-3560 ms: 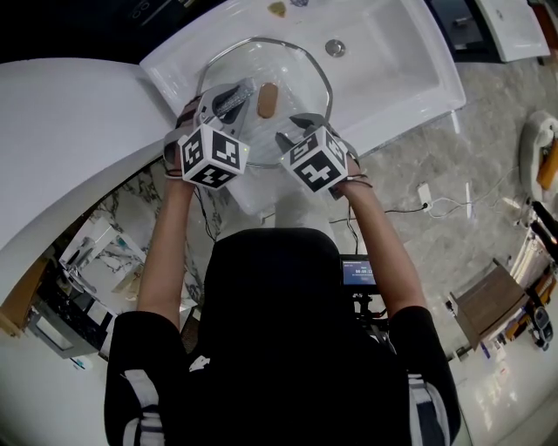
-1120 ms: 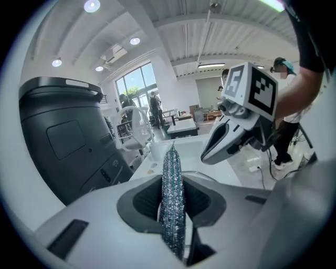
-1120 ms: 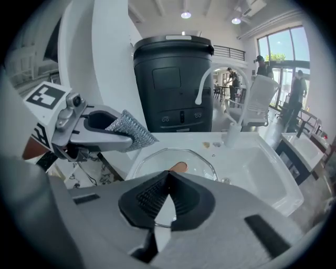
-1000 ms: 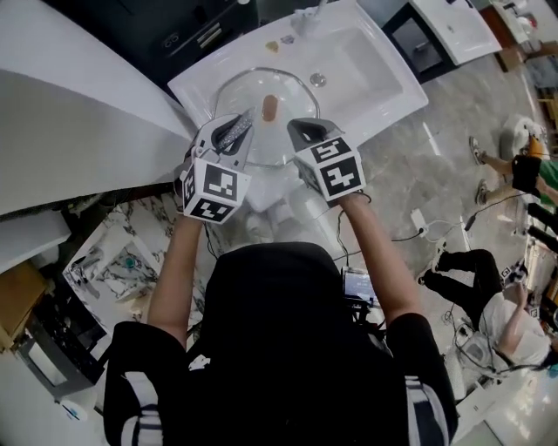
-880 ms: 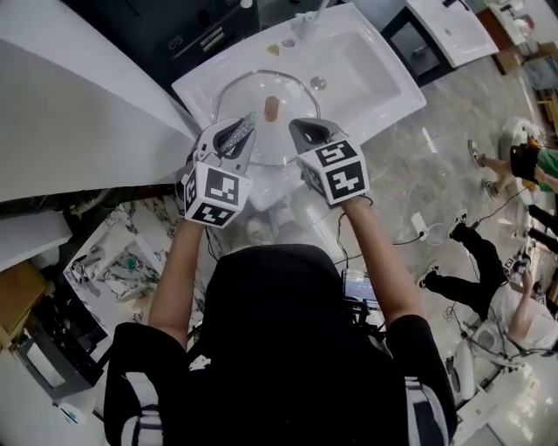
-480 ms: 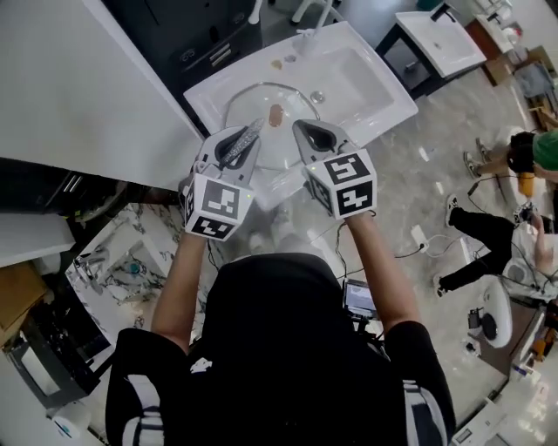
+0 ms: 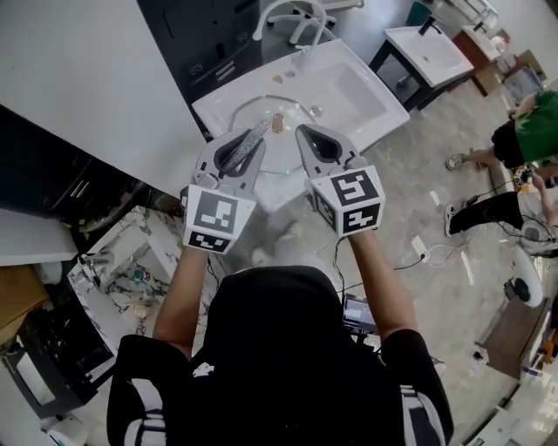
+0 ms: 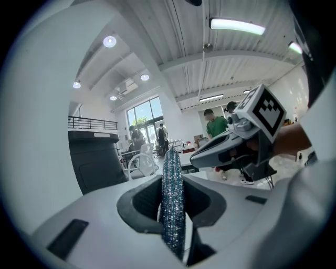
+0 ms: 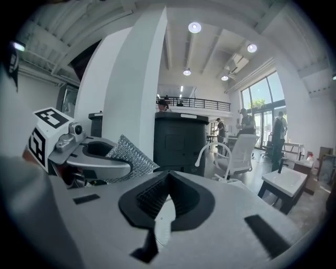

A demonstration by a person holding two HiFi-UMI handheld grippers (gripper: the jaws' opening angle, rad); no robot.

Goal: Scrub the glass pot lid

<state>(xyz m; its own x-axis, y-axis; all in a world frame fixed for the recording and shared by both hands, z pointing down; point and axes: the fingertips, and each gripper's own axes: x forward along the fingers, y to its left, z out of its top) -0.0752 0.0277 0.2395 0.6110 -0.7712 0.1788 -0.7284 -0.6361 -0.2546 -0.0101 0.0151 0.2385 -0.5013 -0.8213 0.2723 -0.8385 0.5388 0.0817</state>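
The glass pot lid (image 7: 281, 150) with its brown knob (image 7: 277, 122) lies in the white sink (image 7: 349, 83), seen in the head view far below both grippers. My left gripper (image 7: 247, 138) is held high over the lid's left part, shut on a glittery scrub pad (image 7: 242, 146). In the left gripper view the pad (image 8: 171, 210) stands on edge, pinched between the jaws of the left gripper (image 8: 173, 184). My right gripper (image 7: 307, 132) hangs beside it on the right, shut with nothing in it; the right gripper (image 9: 167, 178) shows its pads pressed together.
A white chair (image 7: 292, 13) and a dark cabinet (image 7: 209, 35) stand behind the sink. A second white basin (image 7: 427, 52) is at the upper right. People (image 7: 532, 131) are on the marble floor at the right, with cables (image 7: 436, 248) nearby.
Both grippers have risen well away from the sink, staying side by side. The lid has stayed in the sink. The pad is still in the left gripper.
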